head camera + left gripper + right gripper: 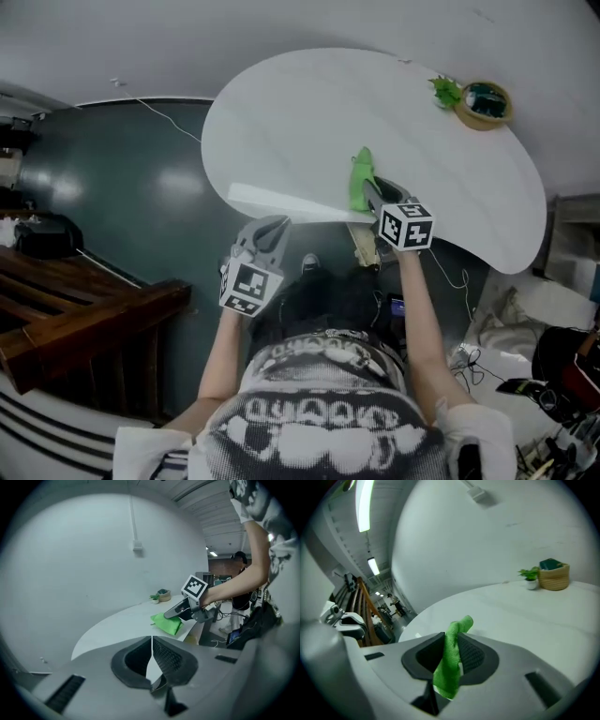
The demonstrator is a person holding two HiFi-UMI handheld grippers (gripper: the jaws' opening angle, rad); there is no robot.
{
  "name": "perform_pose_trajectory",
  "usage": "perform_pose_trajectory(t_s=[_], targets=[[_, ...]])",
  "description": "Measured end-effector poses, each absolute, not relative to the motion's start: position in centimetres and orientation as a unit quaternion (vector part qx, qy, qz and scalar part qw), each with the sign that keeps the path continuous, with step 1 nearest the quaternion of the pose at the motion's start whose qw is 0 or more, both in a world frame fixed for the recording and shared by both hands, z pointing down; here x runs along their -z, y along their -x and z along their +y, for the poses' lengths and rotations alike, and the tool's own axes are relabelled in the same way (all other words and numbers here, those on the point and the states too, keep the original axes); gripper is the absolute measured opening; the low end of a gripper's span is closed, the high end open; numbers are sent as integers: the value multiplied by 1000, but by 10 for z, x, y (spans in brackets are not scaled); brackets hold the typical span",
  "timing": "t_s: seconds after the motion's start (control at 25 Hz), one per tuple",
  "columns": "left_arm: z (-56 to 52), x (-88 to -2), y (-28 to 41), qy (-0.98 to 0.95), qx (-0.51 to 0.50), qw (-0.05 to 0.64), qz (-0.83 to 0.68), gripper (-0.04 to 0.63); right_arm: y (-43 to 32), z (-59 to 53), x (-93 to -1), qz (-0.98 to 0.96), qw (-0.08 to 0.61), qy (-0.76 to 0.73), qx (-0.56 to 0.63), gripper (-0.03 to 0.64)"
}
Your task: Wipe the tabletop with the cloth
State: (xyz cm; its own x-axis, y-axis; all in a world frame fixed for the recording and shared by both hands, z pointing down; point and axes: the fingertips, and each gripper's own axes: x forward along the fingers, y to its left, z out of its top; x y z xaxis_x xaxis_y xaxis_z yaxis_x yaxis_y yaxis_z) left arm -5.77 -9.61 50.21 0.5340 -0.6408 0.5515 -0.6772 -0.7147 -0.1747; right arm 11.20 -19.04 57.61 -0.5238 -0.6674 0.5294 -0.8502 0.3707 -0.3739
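**Cloth held at the near edge of the table, open surface lying ahead**

The right gripper (368,191) is clamped on the green cloth (360,174). Its own view shows the fabric pinched between the two jaws, one end standing up above them and the other hanging below. The cloth sits on the white tabletop (300,122), just inside the near edge and a little right of the middle. Its long axis runs from near to far, in line with the gripper that holds it, so the cloth leads and the gripper follows behind.

The left gripper (269,231) has its jaws pressed together with nothing between them. It hangs off the table over the dark floor, near and to the left of the cloth, and has no part in the hold.

Room for moving: the bare surface stretches far and to the left of the cloth, with a further stretch to the right. The only things in the way are a small basket (484,105) and a potted plant (446,91) at the far right, well apart from the cloth. The near edge lies just behind the cloth, so a stroke pulled toward the person would probably drag it off the table. Strokes away or sideways look safer.
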Motion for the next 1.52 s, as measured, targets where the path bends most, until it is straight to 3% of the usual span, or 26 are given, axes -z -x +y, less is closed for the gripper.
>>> perform_pose_trajectory(t_s=[0.28, 0.56, 1.0, 1.52], targets=[[-67, -504, 162, -849, -307, 46, -429, 8, 59, -163, -578, -867, 178, -357, -298, 84], [-44, -512, 199, -841, -300, 72, -445, 8, 117, -135, -601, -876, 231, -310, -287, 83], [-37, -516, 162, -869, -296, 55, -392, 8, 6, -127, -626, -818, 242, -414, -317, 84], [-24, -494, -8, -898, -283, 17, -336, 8, -227, -80, -620, -752, 219, -523, -336, 83]])
